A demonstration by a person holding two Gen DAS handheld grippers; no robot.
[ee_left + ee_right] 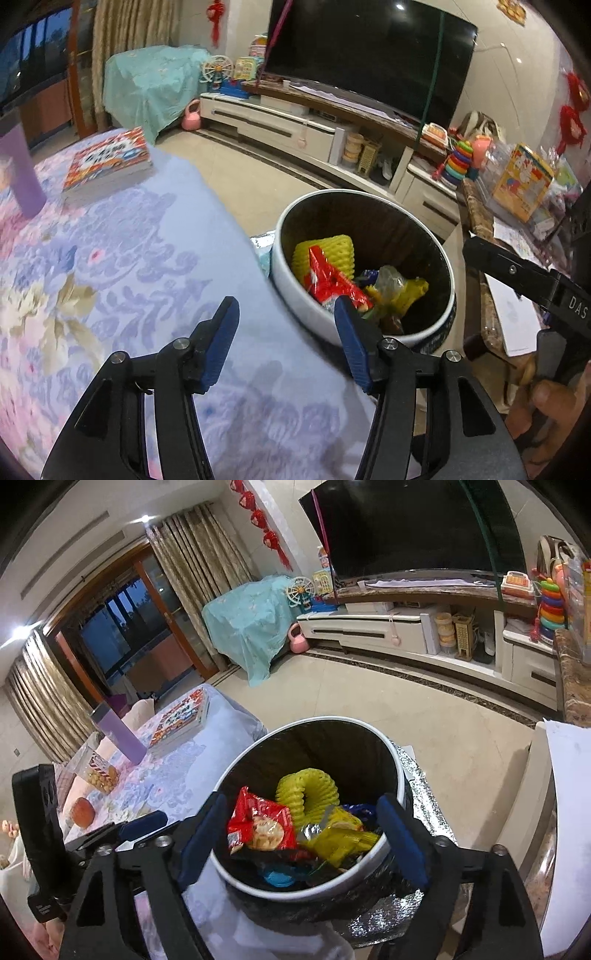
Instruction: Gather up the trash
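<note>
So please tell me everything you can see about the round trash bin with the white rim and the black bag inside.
The round trash bin with a white rim stands upright on the tiled floor, beside the table with the floral cloth. A black bag lines its inside. It is partly filled: a red snack wrapper, a yellow foam fruit net, yellow and blue wrappers. A shiny silver sheet lies under it. Both grippers are above it, open and empty.

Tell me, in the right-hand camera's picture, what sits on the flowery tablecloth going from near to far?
Orange fruit → snack bag with red stripes → purple bottle → stack of books.
</note>
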